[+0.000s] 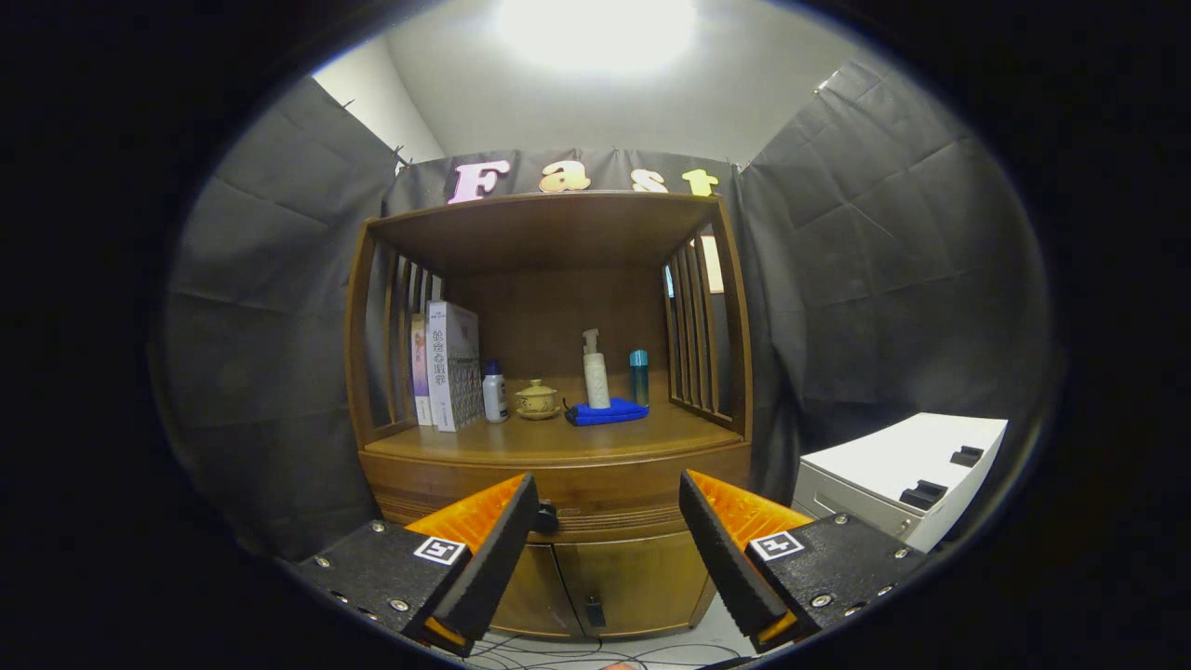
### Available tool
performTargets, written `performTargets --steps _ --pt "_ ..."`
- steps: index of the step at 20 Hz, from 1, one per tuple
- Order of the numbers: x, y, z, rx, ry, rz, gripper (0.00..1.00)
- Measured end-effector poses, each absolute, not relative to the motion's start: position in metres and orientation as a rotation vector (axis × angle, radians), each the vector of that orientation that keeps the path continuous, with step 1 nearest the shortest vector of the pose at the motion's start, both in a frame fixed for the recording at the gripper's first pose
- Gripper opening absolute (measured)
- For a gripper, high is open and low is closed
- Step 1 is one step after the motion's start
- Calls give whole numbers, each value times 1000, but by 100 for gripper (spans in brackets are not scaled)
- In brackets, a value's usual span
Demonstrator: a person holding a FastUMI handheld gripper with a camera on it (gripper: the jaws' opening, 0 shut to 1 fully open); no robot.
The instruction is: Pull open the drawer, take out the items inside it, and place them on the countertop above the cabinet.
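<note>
drawer (pixel 595 519) of grooved wood shut; hand-held gripper (pixel 609 507) spread wide.

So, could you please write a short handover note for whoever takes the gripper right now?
Gripper: open, holding nothing, short of the wooden cabinet.
Drawer: shut, its dark knob beside the left finger; contents hidden.
Countertop: already carries books, a small white bottle, a lidded teacup, a pump bottle on a blue cloth, and a teal bottle.
Done: nothing.
Left: grip knob, pull drawer open, lift items onto countertop.
</note>
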State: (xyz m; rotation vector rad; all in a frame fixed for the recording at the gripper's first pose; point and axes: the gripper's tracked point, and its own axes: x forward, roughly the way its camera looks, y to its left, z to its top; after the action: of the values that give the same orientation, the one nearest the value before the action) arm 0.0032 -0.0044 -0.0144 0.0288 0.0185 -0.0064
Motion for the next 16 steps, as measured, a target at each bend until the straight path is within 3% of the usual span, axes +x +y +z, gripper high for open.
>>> performTargets --steps 7,16 --pt "43 0 7 22 -28 -2 95" --pt "100 30 -24 15 16 66 95"
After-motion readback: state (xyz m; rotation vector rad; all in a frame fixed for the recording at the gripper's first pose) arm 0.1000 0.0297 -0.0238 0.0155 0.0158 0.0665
